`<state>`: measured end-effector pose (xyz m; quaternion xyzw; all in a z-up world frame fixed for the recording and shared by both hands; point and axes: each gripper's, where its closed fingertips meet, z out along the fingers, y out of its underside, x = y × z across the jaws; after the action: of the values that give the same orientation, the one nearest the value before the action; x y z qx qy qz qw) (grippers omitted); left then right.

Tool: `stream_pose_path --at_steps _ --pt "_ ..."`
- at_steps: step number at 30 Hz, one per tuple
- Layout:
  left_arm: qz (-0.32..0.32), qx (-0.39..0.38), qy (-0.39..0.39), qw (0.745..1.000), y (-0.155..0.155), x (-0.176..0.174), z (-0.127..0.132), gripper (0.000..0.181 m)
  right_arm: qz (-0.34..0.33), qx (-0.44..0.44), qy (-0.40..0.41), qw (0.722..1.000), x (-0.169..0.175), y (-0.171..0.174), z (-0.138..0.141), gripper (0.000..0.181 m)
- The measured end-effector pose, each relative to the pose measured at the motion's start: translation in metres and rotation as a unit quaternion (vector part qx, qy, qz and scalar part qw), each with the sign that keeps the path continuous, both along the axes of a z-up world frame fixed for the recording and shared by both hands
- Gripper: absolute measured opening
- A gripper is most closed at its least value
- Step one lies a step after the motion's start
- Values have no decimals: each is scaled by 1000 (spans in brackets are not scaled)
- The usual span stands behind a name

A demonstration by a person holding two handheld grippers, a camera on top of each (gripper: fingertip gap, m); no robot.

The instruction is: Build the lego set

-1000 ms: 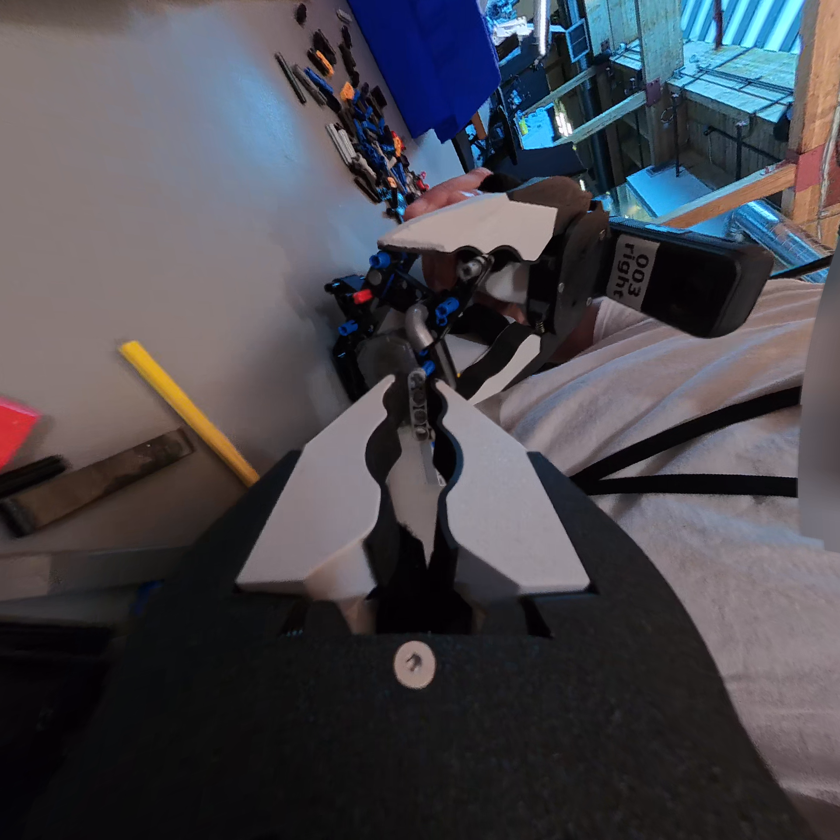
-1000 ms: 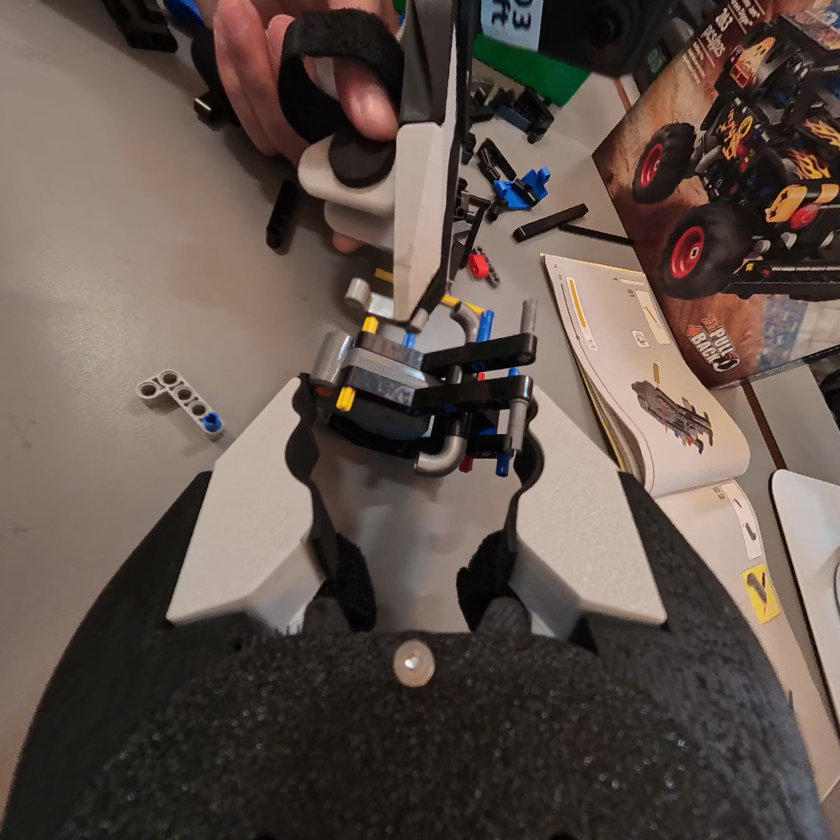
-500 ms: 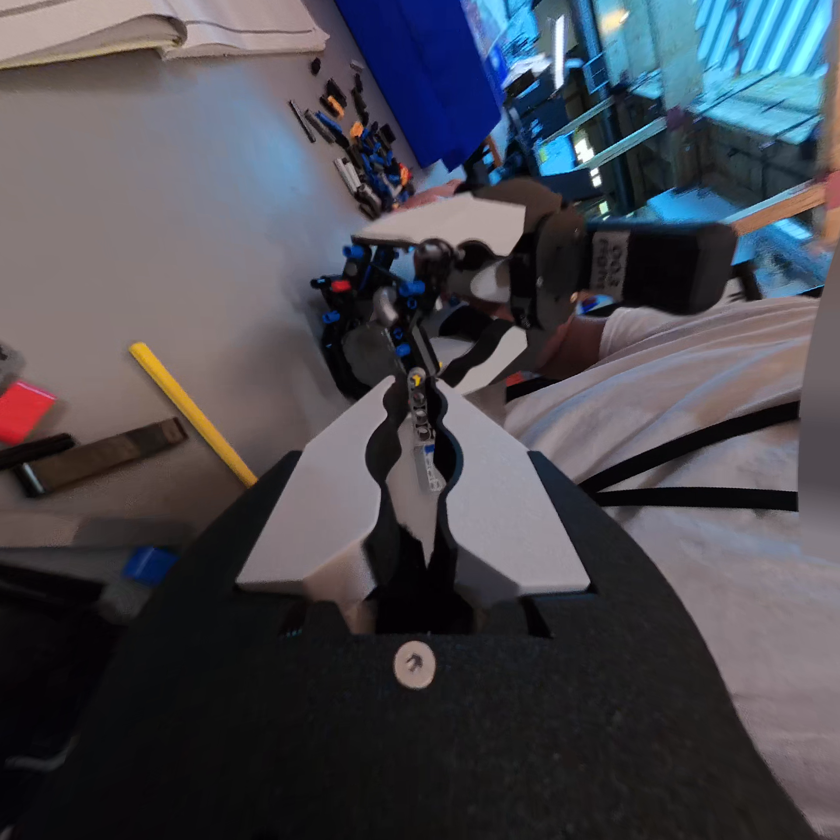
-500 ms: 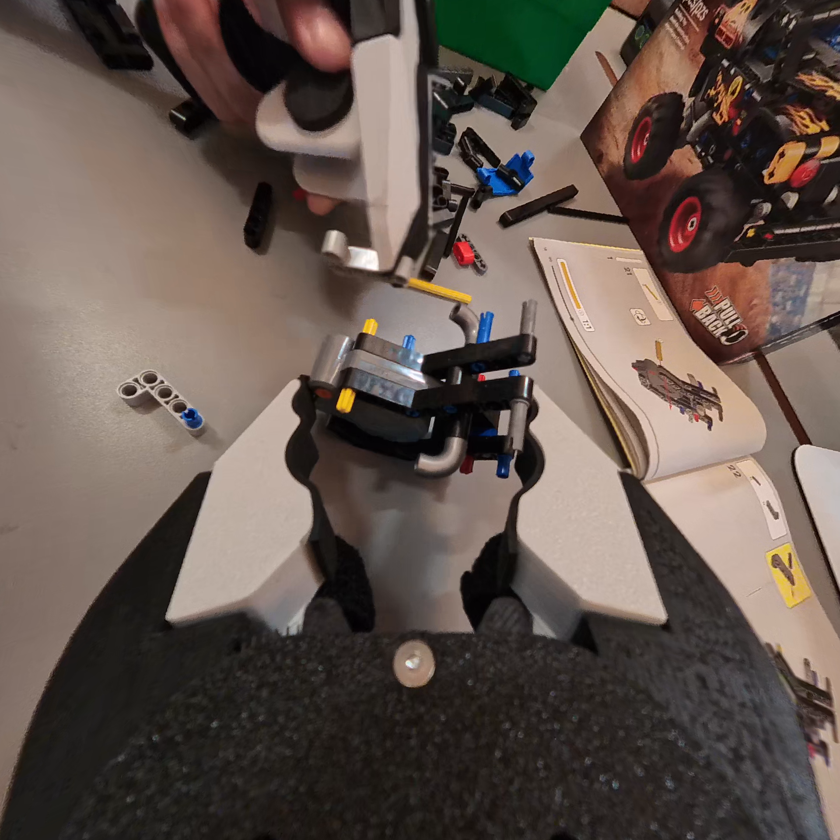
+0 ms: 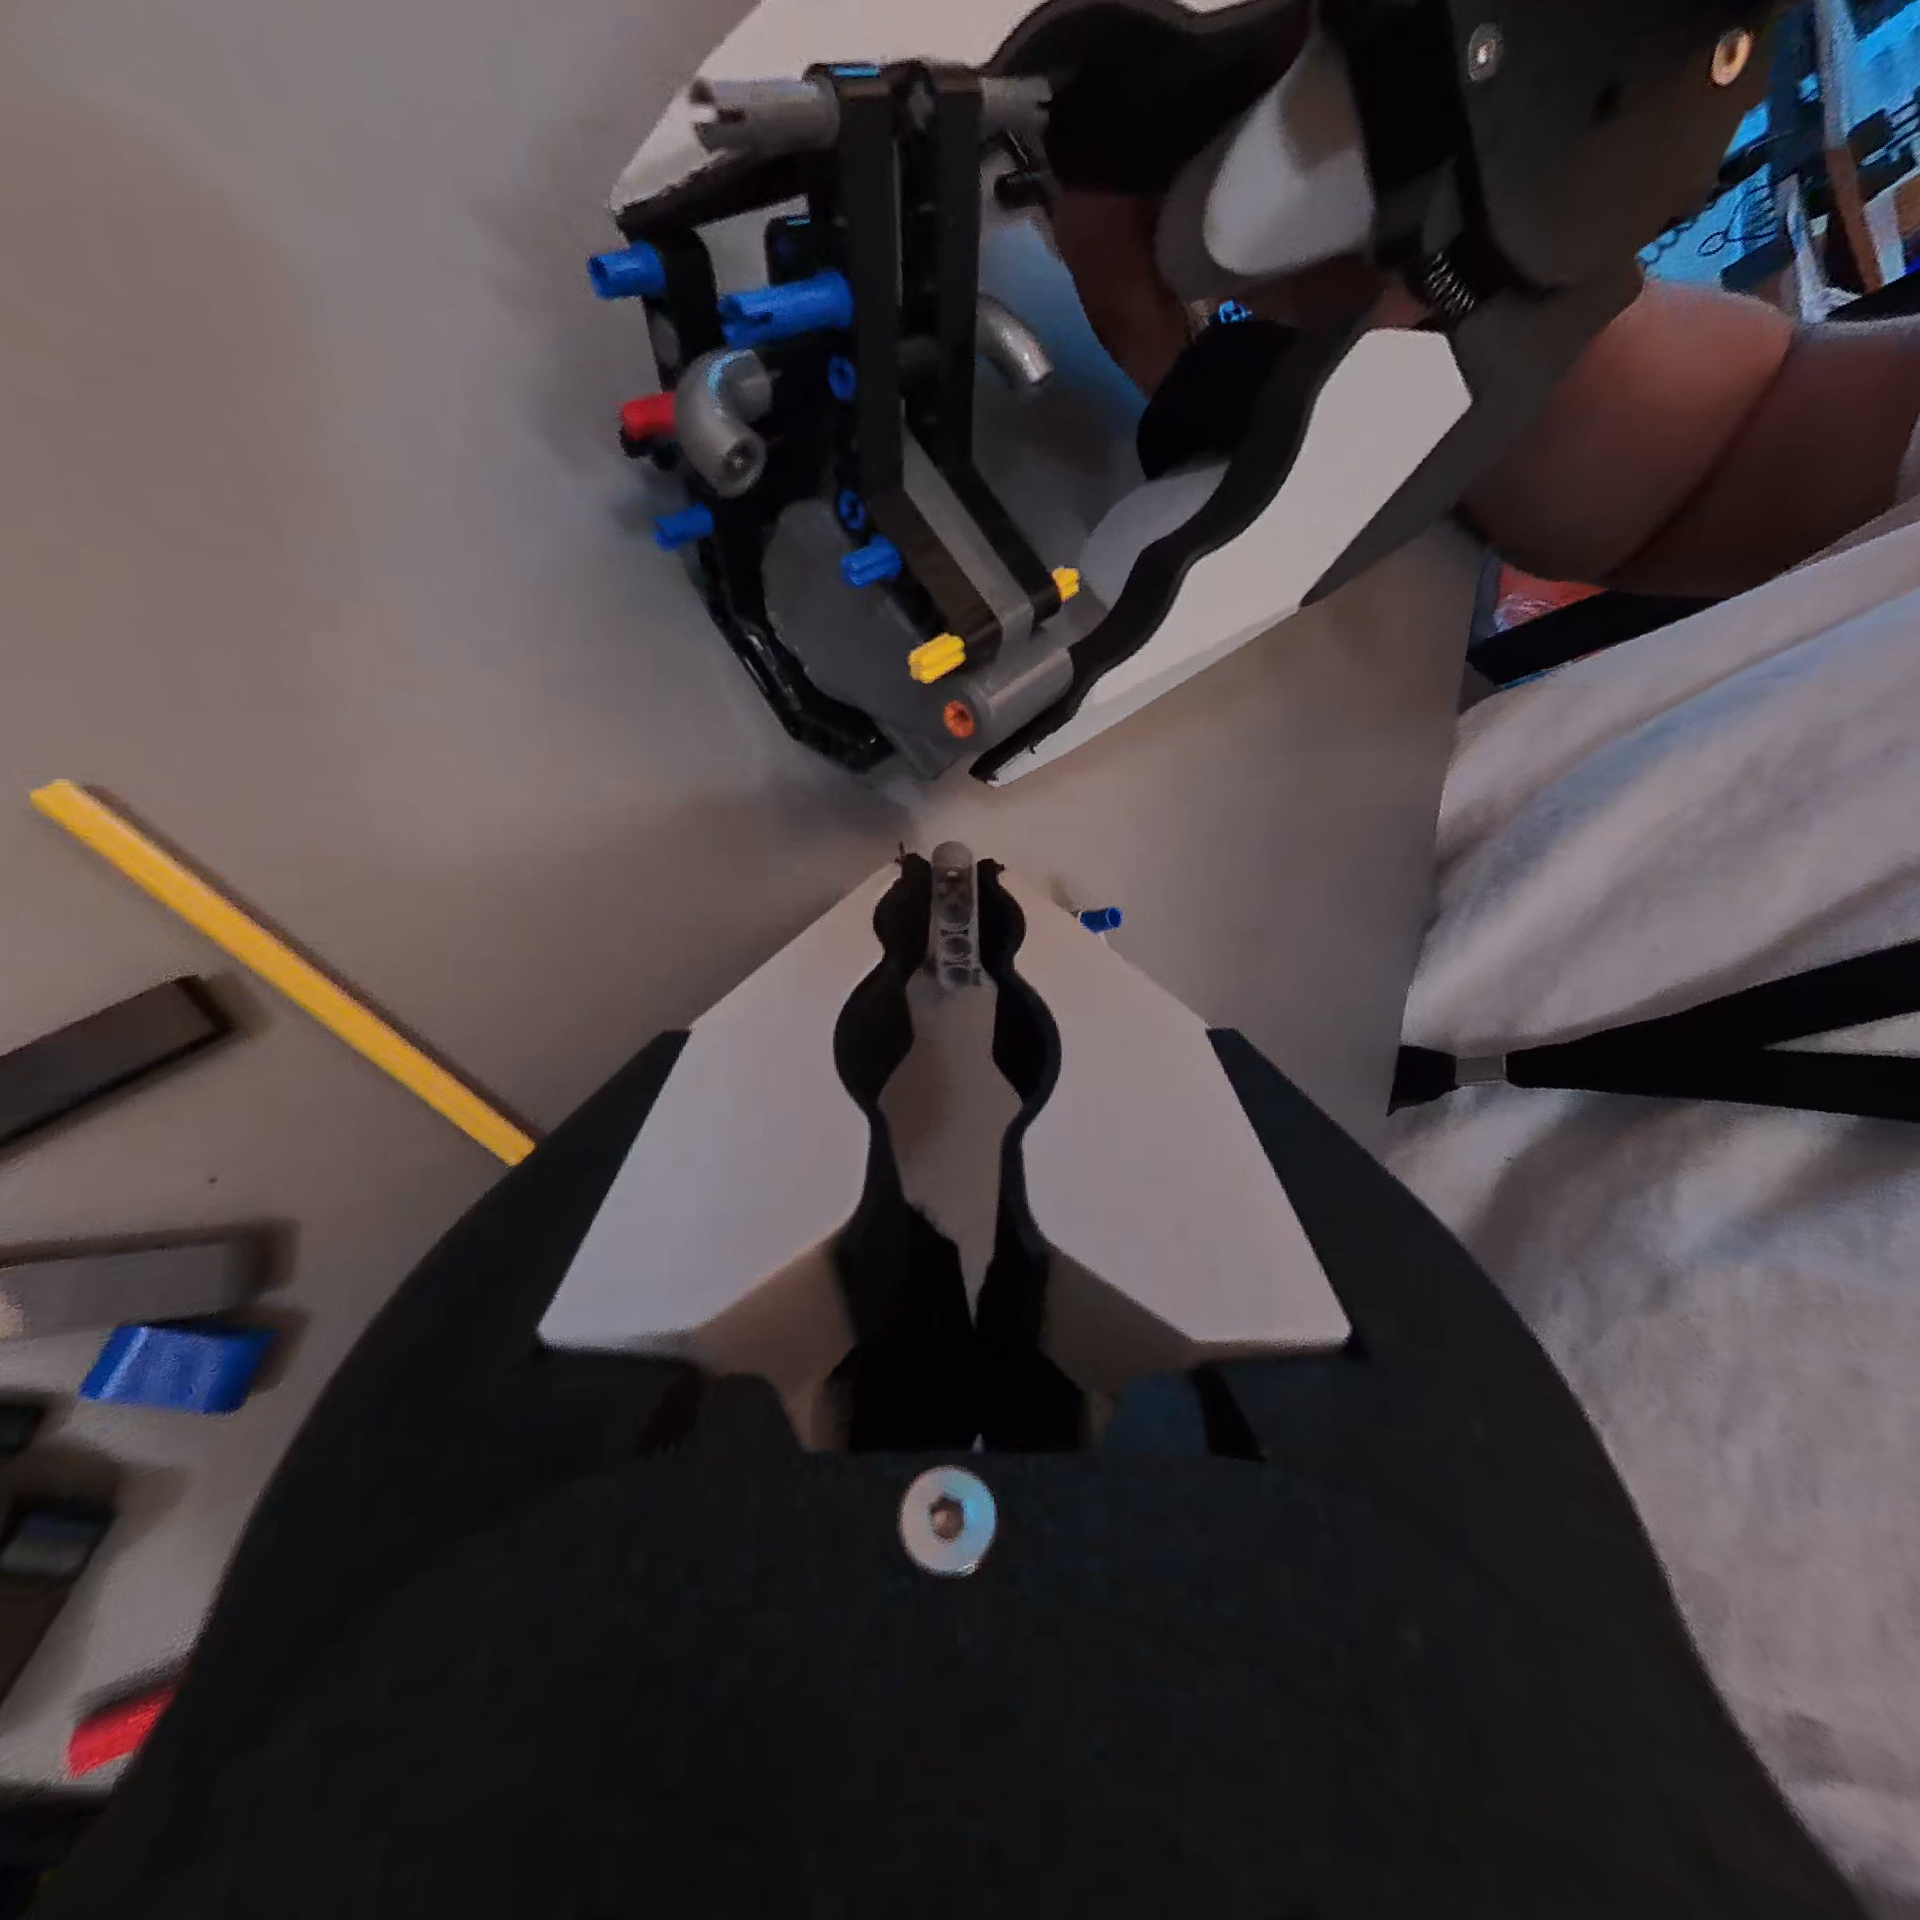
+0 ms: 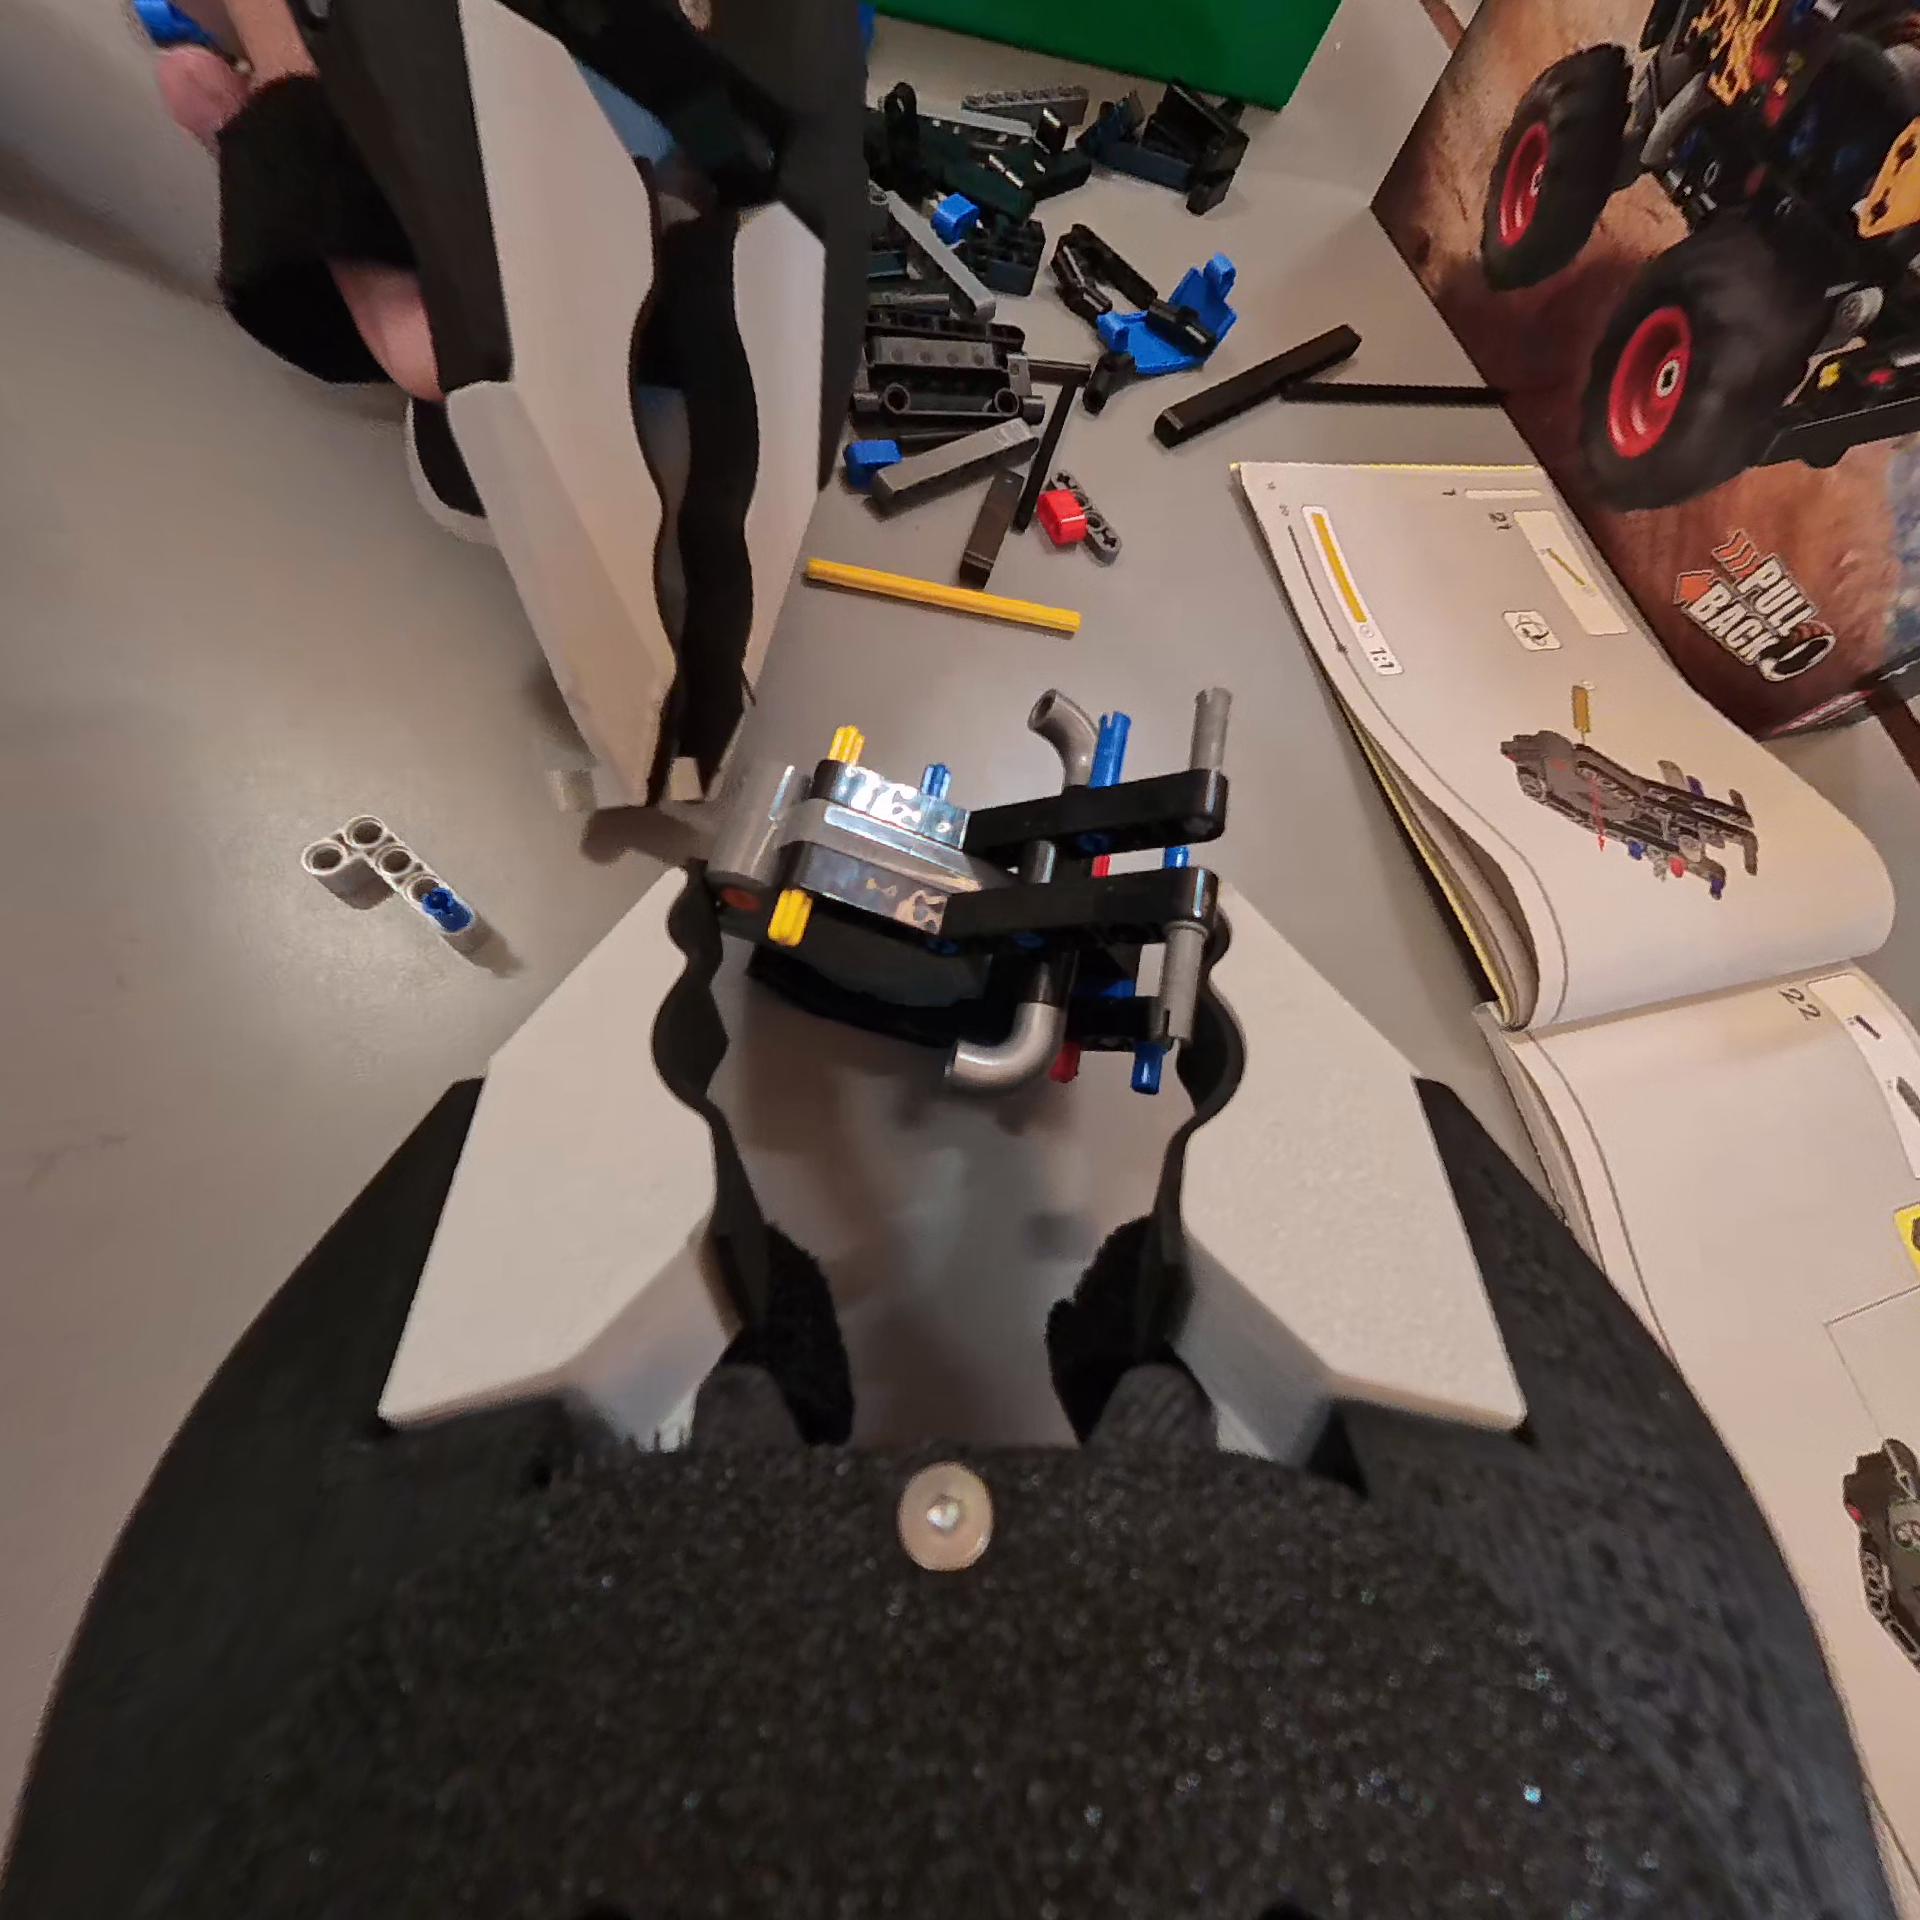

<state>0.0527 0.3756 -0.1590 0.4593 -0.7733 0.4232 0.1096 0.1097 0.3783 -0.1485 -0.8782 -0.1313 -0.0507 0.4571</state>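
My right gripper (image 6: 945, 925) is shut on the part-built Lego chassis (image 6: 966, 894), black and grey with blue, yellow and red pins, and holds it just over the grey table (image 6: 208, 623). The chassis also shows in the left wrist view (image 5: 883, 468), between the right gripper's fingers (image 5: 1299, 488). My left gripper (image 5: 951, 883) is shut on a small grey beam (image 5: 954, 930). In the right wrist view the left gripper (image 6: 665, 774) points down, low over the table just left of the chassis.
A grey L-shaped beam with a blue pin (image 6: 395, 873) lies to the left. A yellow axle (image 6: 940, 594), a pile of loose pieces (image 6: 966, 312), the open instruction booklet (image 6: 1558, 779) and the set's box (image 6: 1714, 312) lie beyond. A loose blue pin (image 5: 1099, 918) lies by my left fingertips.
My left gripper has come off the top of the chassis, swung down and left, and now points at the table beside it, still holding the grey beam. The right gripper kept the chassis still.
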Motion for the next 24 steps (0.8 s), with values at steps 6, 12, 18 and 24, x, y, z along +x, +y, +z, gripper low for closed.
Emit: stream_pose_path --at_steps 6,12,18,24 --pt "13 -30 3 999 0 8 3 16 2 2 -3 1000 0 -1 0 89" --pt "80 -139 -1 987 11 40 33 17 5 4 -16 1000 0 -1 1 89" --pt "82 -216 53 971 0 47 34 6 12 8 -41 999 -2 -1 2 89" --pt "80 -213 54 972 -2 48 31 2 16 10 -30 999 -2 -2 1 89"
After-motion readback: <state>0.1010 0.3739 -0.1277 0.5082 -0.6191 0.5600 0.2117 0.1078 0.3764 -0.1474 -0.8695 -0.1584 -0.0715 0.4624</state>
